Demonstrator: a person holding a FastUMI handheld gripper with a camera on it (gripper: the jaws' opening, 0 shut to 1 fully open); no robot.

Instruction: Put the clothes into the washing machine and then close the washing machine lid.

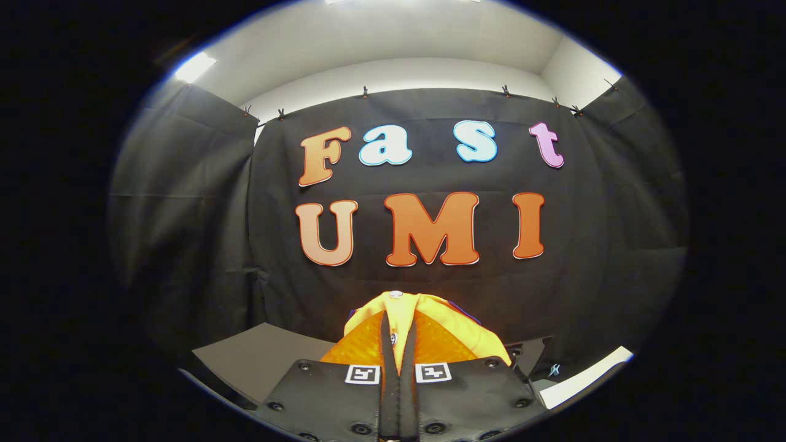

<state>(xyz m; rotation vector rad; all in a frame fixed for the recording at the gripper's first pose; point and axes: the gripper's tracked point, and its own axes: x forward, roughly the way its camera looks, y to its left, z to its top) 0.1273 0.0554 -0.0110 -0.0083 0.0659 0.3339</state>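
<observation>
Clearly mid-carry, the gripper (398,344) pinches a yellow garment (424,322) between nearly closed fingers; next it must find the washer's opening.

Yellow fabric garment (430,322) w/ a small pale button on top: lower part hidden behind gripper (398,344), fingers nearly closed on a fold. Grey flat surface (264,362) & white panel (583,377) cut off at edge; small item near panel too tiny to ID.

A recording booth, not a home: black cloth (184,202) hangs clipped on three sides beyond the fingers (381,344), with plain white walls (393,73) and a ceiling light (195,66) above it.
</observation>
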